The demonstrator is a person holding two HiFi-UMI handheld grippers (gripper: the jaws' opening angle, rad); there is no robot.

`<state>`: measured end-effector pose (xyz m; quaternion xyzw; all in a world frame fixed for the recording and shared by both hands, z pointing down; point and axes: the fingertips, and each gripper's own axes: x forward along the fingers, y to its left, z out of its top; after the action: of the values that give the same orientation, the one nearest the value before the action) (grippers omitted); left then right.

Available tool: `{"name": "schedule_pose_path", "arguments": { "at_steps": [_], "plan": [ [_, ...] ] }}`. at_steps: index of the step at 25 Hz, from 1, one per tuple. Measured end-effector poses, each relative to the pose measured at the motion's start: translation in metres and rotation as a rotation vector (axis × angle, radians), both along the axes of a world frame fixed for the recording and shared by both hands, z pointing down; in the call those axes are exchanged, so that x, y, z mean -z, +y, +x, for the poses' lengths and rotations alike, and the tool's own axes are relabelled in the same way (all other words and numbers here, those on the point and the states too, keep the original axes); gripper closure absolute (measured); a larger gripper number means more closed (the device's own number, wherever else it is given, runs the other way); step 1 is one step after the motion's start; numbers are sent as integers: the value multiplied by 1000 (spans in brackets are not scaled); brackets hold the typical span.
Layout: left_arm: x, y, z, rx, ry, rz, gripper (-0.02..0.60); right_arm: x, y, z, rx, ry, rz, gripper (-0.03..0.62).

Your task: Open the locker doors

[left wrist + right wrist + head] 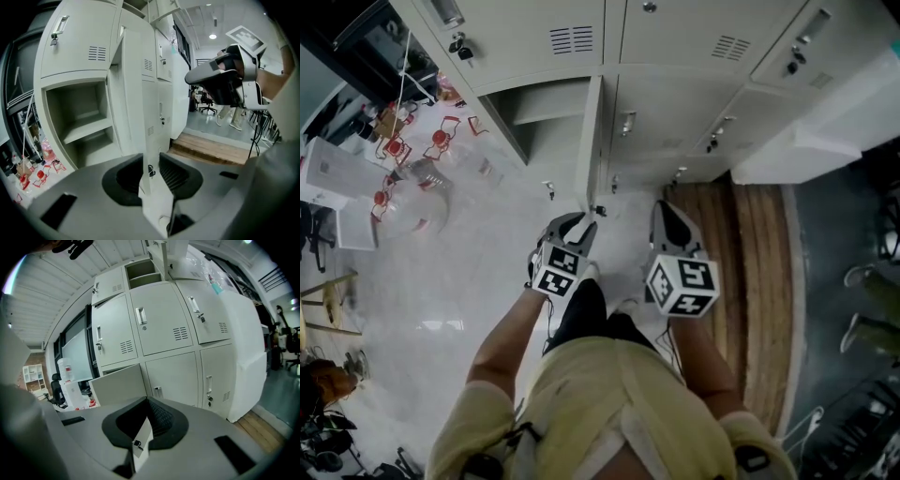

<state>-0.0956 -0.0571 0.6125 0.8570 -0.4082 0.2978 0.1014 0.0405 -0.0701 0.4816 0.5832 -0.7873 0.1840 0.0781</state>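
A bank of pale grey lockers (675, 47) fills the top of the head view. One locker door (592, 141) stands swung out, edge-on, beside its bare shelved compartment (534, 112). My left gripper (581, 223) is shut on the lower free edge of that door (133, 84); the door's edge runs between the dark pads (176, 176), and a small key (151, 171) hangs there. My right gripper (664, 211) hovers to the right of the door, holding nothing. In the right gripper view its jaws (143, 432) stand a narrow gap apart, facing closed doors (161, 326) and the open door (117, 385).
A wooden platform (750, 262) lies on the floor at the right of the lockers. A white block (825, 141) juts out at the far right. Red and white clutter (412, 159) covers the floor at the left. Office chairs and a person's legs (225, 117) show far off.
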Motion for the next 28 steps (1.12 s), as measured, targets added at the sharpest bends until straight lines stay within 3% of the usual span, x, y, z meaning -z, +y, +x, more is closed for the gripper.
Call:
{"name": "schedule_pose_path", "arguments": {
  "at_steps": [6,18,28],
  "plan": [
    [13,2,19,-46,38,12,472,1,6,11,-22,-9,-1,588],
    [50,13,30,-50,129,31,472,4,15,34,-54,-20,-5,589],
    [101,25,31,-18,261,52,481,13,19,44,-58,-36,9,588]
  ]
}}
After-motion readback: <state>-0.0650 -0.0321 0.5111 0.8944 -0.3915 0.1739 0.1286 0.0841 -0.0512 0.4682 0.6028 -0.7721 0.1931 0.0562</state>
